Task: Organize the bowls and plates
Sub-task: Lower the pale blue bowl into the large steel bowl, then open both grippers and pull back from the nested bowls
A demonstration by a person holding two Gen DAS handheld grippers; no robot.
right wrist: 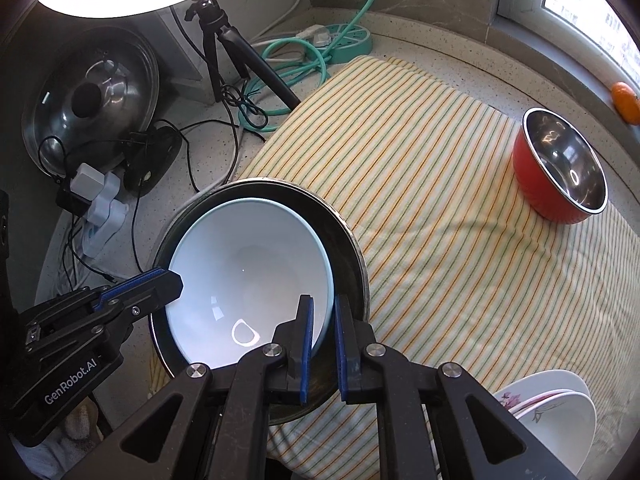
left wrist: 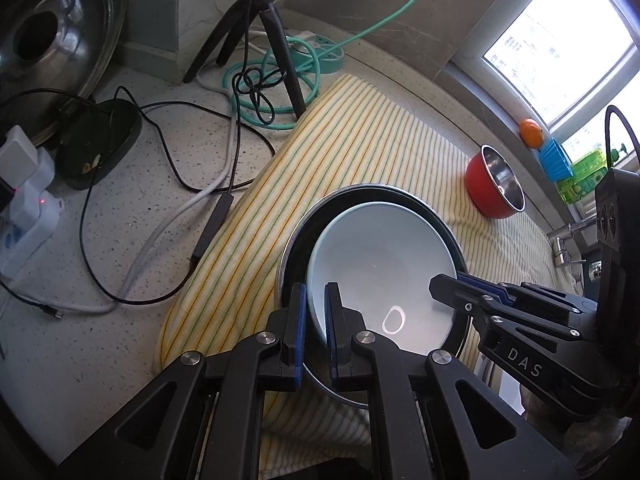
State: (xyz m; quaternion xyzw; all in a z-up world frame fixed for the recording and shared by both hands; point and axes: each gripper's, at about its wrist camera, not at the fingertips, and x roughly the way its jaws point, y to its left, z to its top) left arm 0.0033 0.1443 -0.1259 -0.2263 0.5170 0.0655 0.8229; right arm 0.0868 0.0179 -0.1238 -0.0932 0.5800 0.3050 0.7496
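A pale blue bowl (left wrist: 384, 264) (right wrist: 248, 264) rests tilted inside a larger dark steel bowl (left wrist: 294, 236) (right wrist: 348, 240) on a striped cloth. My left gripper (left wrist: 316, 290) is shut on the blue bowl's near-left rim, and its tip (right wrist: 174, 278) shows at the left of the right wrist view. My right gripper (right wrist: 323, 300) straddles the opposite rim. A thin dark gap shows between the rim and its outer pad, so it stands slightly open. Its tip (left wrist: 444, 284) shows in the left wrist view. A red bowl with a steel inside (left wrist: 496, 188) (right wrist: 560, 168) stands apart on the cloth.
The striped cloth (right wrist: 440, 208) covers the speckled counter. White flowered plates (right wrist: 560, 408) are stacked at the near right. A pot lid (right wrist: 92, 108), a tripod (right wrist: 224, 44), cables and power strips (left wrist: 28, 208) crowd the left. An orange (left wrist: 531, 132) sits on the window sill.
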